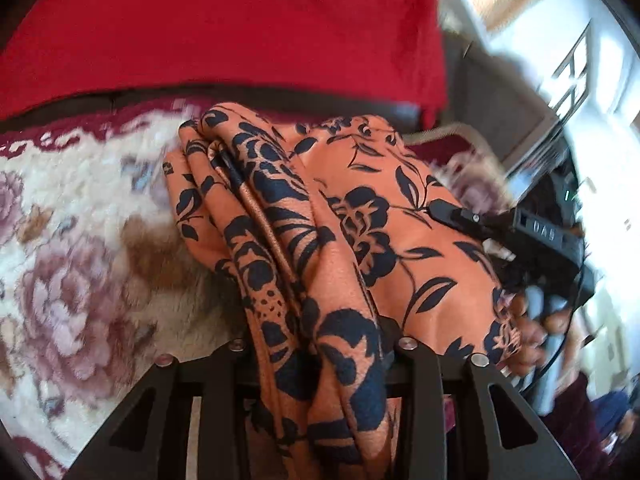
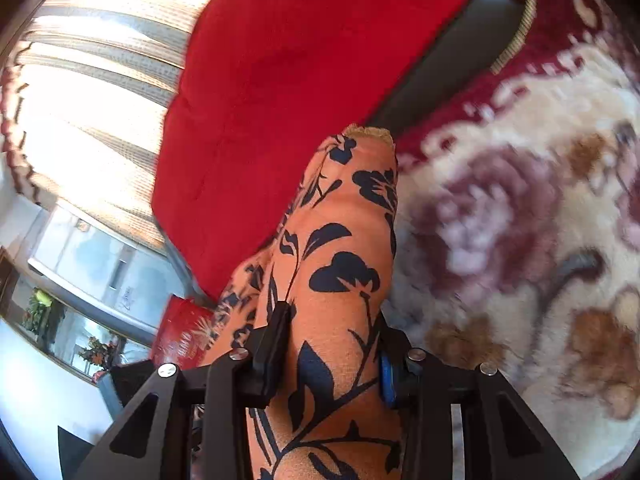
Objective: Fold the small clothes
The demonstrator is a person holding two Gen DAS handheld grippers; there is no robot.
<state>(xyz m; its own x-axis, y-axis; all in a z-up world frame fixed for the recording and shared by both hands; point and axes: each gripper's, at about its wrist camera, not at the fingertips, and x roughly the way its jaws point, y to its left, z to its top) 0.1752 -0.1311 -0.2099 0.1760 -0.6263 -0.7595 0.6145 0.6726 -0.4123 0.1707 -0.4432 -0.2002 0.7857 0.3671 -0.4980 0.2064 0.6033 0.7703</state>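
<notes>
Both tongs point(image 1: 320, 356) point(image 2: 332, 344) clamped on orange cloth point(image 1: 360, 216).

Garment point(image 1: 344, 216): orange cloth printed with dark navy flowers, matt, finely grained weave, soft folds.
Rug point(image 1: 80, 240): thick plush pile, fuzzy, cream with mauve flowers and maroon border.
Red cover point(image 1: 224, 28), upper part of the frame: velvety matt fabric.
Left gripper point(image 1: 320, 344): matt black plastic frame, shiny metal screw heads.
Right gripper point(image 2: 332, 344): same matt black plastic, blue pad.
</notes>
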